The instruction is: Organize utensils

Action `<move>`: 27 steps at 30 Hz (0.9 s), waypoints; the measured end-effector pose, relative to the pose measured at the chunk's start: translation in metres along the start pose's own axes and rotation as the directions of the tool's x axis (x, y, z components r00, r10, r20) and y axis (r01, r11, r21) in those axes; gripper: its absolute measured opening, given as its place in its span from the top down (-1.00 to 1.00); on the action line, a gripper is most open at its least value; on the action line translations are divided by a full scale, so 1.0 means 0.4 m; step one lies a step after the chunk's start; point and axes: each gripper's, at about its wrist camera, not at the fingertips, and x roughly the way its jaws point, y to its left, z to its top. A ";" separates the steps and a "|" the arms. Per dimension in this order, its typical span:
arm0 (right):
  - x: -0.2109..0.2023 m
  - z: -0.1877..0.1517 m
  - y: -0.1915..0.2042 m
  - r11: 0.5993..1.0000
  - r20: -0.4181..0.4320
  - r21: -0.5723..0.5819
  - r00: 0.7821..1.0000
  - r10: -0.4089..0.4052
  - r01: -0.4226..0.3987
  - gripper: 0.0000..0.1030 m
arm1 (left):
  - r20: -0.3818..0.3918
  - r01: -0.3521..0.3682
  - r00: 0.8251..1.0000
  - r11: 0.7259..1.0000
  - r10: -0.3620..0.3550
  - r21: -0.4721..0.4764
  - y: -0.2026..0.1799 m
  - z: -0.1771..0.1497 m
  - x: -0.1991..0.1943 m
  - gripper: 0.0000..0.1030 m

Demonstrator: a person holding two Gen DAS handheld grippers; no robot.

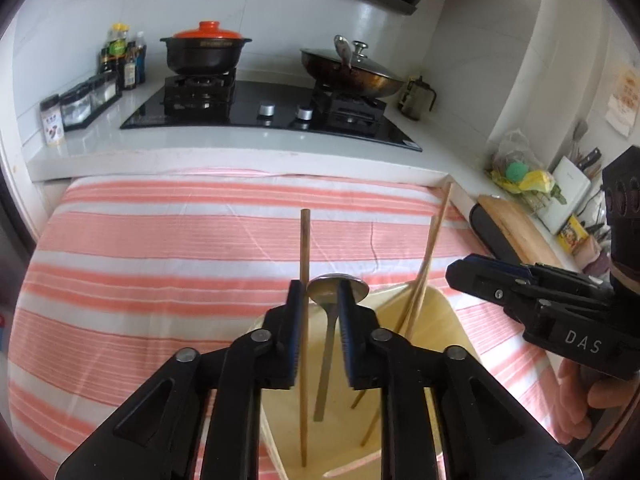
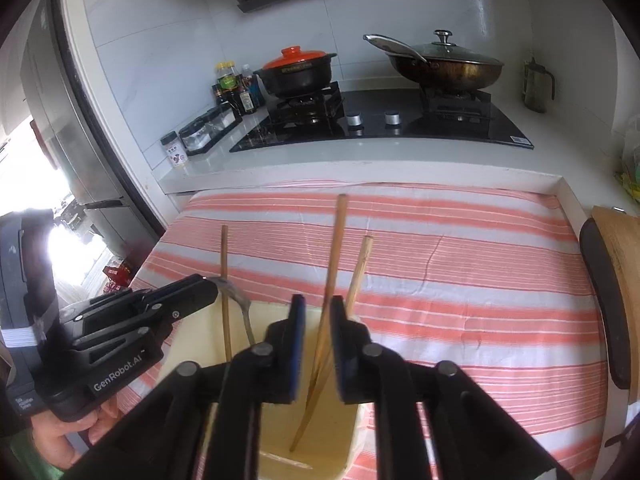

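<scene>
A cream utensil holder (image 1: 438, 320) stands on the striped cloth right under both grippers. My left gripper (image 1: 320, 294) is open above it. One wooden chopstick (image 1: 305, 248) and a metal spoon (image 1: 325, 292) stand upright between its jaws, leaning loose in the holder. My right gripper (image 2: 318, 312) is open too. A chopstick pair (image 2: 336, 240) rises between and just behind its jaws out of the holder (image 2: 320, 436). The right gripper (image 1: 456, 274) also shows in the left wrist view, held by a hand. The left gripper (image 2: 210, 292) shows beside the spoon (image 2: 236, 296) in the right wrist view.
A pink and white striped cloth (image 1: 160, 240) covers the table. Behind it runs a counter with a gas hob (image 1: 272, 108), a black pot with an orange lid (image 1: 206, 50), a lidded wok (image 1: 352, 72) and condiment bottles (image 1: 122, 56). A wooden cutting board (image 2: 618, 280) lies at the right.
</scene>
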 end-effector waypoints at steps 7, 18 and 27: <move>-0.205 -0.045 -0.021 0.999 0.045 -0.029 0.999 -0.026 0.027 0.08 | 0.021 -0.008 1.000 0.997 0.006 0.080 0.023 -0.089 -0.261 -0.50; -0.493 -0.681 -0.057 0.956 0.063 -0.112 0.963 -0.264 0.269 -0.04 | -0.135 -0.086 0.986 0.994 0.095 0.067 0.047 -0.623 -0.451 -0.84; -0.442 -0.894 -0.043 0.973 0.015 0.063 0.974 -0.225 0.224 -0.04 | -0.093 -0.151 0.979 0.955 0.180 0.254 -0.179 -0.728 -0.304 -0.85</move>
